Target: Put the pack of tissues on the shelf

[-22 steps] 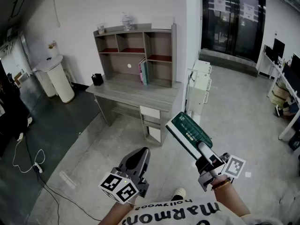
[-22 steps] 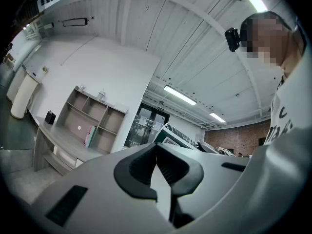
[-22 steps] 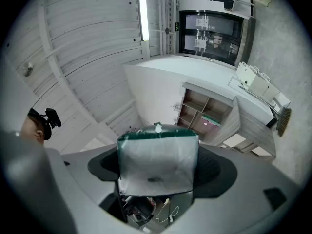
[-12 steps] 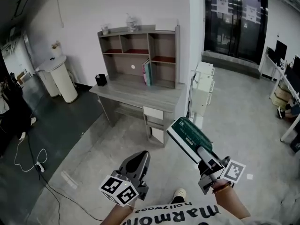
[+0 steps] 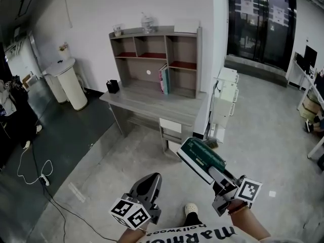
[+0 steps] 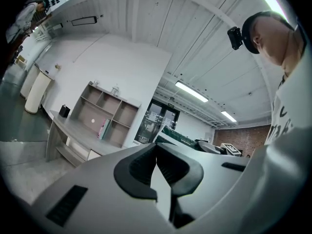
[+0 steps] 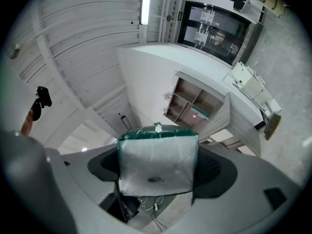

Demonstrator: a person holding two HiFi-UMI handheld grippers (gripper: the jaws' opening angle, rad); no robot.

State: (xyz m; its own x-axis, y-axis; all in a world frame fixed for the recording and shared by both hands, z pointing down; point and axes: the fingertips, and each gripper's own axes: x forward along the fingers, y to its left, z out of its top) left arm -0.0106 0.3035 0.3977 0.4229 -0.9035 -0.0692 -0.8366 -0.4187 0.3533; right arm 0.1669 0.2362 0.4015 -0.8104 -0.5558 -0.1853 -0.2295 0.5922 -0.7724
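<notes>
Nearest, at six o'clock in the head view, the left gripper [image 5: 152, 170] hangs low with its fingers pressed together on nothing. It seems parked out of the way, since this carry needs only one tool. Just beside it at five o'clock, the right gripper [image 5: 217, 176] has its fingers spread wide and pinching the pack of tissues [image 5: 199, 157] by its near end. The green-and-white pack therefore juts forward toward eleven o'clock, clear of the floor [image 5: 126, 156]. Gripping the tail end probably leaves the leading end free to enter an opening first.

Further out, bare concrete runs from the person to the counter [image 5: 147, 101] at twelve o'clock, with nothing to step round on the direct line. A loose cable [image 5: 30, 168] lies off at nine o'clock. A white cabinet [image 5: 226, 97] stands just beside the counter's right end at one o'clock, so the open side for approach is the left and front.

Farthest, the shelf [image 5: 167, 33] sits on the back of the counter against the wall. Upright books [image 5: 164, 79] stand by a lower divider, and the upper bays look empty. The pack is well apart from the shelf, so placing is not yet done. The dividers and the tall right side panel are the edges to clear.
</notes>
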